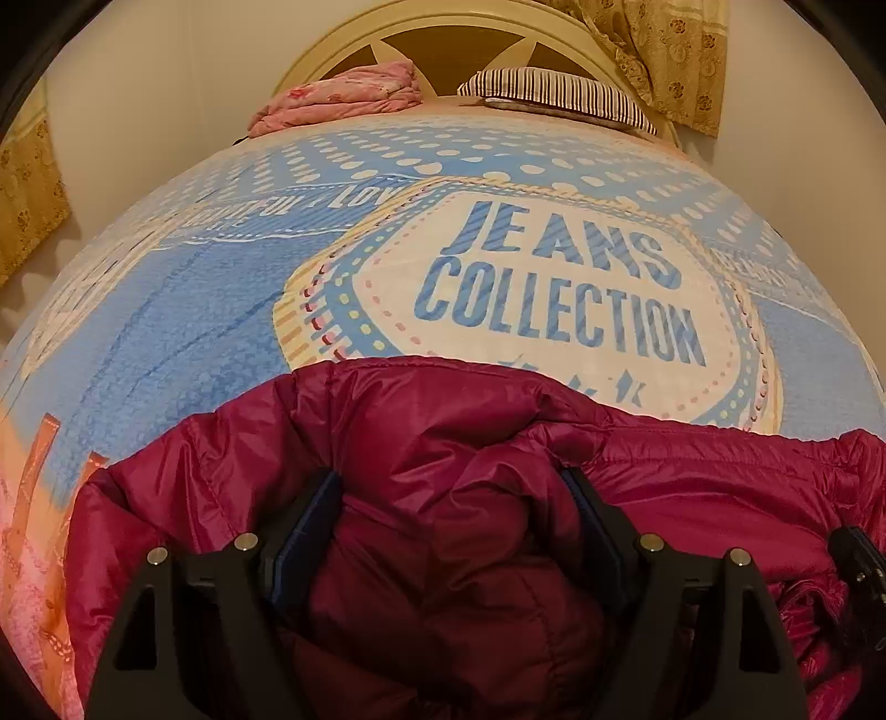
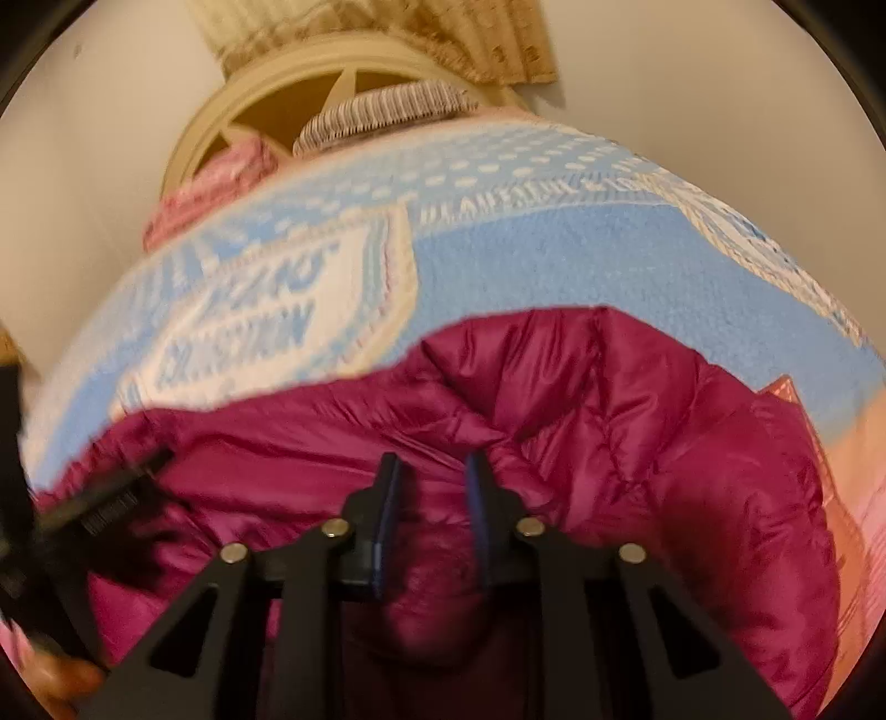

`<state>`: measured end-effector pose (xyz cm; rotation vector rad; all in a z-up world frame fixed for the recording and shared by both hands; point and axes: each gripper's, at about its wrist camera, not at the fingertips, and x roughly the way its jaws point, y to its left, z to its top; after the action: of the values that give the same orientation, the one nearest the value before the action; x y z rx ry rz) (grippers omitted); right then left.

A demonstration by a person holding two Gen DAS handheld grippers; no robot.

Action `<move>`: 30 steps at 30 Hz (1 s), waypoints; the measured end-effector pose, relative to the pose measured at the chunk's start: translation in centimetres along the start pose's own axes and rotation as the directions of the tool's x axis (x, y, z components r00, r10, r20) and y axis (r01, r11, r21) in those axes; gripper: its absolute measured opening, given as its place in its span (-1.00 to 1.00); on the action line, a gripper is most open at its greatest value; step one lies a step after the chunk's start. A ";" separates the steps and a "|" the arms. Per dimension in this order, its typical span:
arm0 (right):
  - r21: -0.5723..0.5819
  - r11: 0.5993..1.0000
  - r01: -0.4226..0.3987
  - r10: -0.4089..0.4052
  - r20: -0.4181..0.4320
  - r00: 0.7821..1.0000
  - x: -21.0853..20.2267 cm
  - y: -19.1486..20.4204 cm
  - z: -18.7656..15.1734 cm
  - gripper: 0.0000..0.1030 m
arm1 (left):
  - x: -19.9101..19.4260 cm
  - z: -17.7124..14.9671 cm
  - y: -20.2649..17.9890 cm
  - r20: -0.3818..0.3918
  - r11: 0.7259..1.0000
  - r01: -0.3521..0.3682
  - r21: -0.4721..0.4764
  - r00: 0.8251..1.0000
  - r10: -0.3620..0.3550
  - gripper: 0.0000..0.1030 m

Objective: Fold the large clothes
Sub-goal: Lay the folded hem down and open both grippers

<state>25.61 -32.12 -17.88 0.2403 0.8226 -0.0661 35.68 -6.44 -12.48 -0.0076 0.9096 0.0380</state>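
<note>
A magenta puffer jacket (image 1: pixel 421 443) lies bunched on the near part of a bed with a blue printed cover (image 1: pixel 183 310). My left gripper (image 1: pixel 451 487) is open, its fingers wide apart on either side of a raised fold of the jacket. In the right wrist view the same jacket (image 2: pixel 637 399) fills the lower half. My right gripper (image 2: pixel 431 471) has its jaws narrowed onto a fold of jacket fabric between the blue pads. The left gripper shows as a blurred black shape in the right wrist view (image 2: pixel 99 498). The right gripper shows at the right edge of the left wrist view (image 1: pixel 858 570).
A folded pink quilt (image 1: pixel 338 99) and a striped pillow (image 1: pixel 559 97) lie at the head of the bed by a cream headboard (image 1: pixel 454 33). Patterned curtains (image 1: pixel 670 55) hang behind. The bed cover reads JEANS COLLECTION (image 1: pixel 559 299).
</note>
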 end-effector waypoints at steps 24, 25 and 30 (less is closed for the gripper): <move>-0.037 0.997 0.068 -0.063 0.135 0.989 -5.4 0.6 -0.7 -0.34 | -7.2 -0.7 5.8 -0.010 0.968 0.251 0.027 0.968 -0.250 0.60; -0.035 0.998 0.050 -0.044 0.159 0.986 -7.1 0.3 -1.1 -0.21 | -8.6 -1.1 6.8 0.005 0.966 0.257 0.037 0.966 -0.257 0.60; -0.030 1.000 0.009 0.000 0.296 0.955 -18.8 -1.9 -5.1 -0.01 | -16.0 -5.7 12.9 0.045 0.938 0.339 0.066 0.939 -0.342 0.60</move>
<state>8.90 -33.44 -7.86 0.1938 0.5250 -0.0909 20.93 5.83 -3.24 -0.1105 0.8423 -0.3102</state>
